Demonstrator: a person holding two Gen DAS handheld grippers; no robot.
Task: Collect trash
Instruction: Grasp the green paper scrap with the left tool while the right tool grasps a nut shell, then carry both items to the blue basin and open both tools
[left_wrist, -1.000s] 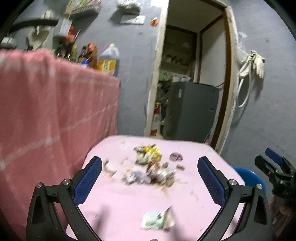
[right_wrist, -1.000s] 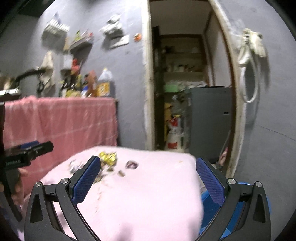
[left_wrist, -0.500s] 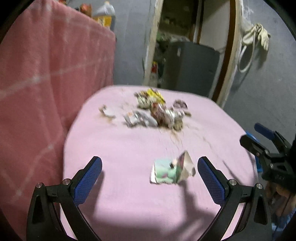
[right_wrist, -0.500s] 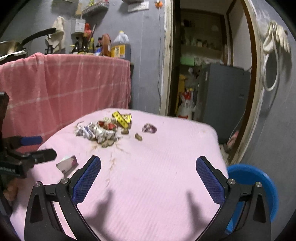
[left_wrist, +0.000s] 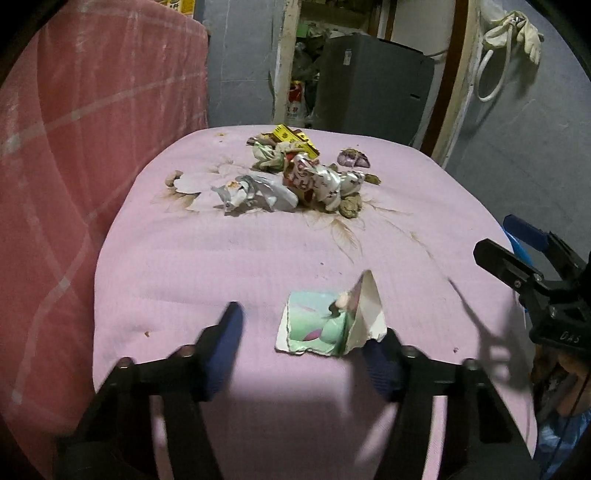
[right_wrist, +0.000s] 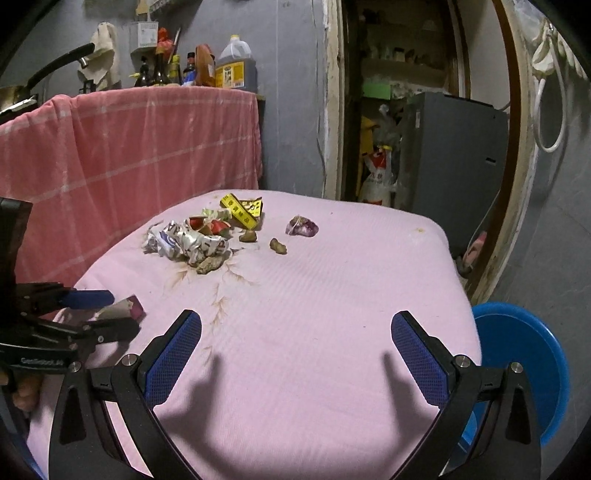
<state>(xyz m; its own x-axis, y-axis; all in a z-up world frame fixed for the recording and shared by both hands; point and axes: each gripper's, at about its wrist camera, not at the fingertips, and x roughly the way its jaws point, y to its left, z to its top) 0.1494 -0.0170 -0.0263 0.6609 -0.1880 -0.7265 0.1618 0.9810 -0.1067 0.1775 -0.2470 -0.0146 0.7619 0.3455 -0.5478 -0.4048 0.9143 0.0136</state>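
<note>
**Cloth, crumpled foil and matt plastic**

We see the surface (left_wrist: 229, 258) covered in a matt pink cloth with a fine ribbed weave, stained brown at its middle. At twelve o'clock on it the trash pile (left_wrist: 295, 173) mixes glossy crinkled foil wrappers, yellow printed paper and rough brownish lumps. Nearer us lies a torn carton piece (left_wrist: 325, 325), smooth coated card with a white ragged edge. The left tongs (left_wrist: 306, 343) and right tongs (right_wrist: 295, 350) look like matt black plastic with blue textured pads and small shiny metal screws. At nine o'clock hangs a pink checked towel (right_wrist: 147, 147), soft and matt. At four o'clock in the right wrist view sits a glossy blue plastic basin (right_wrist: 524, 354).
</note>
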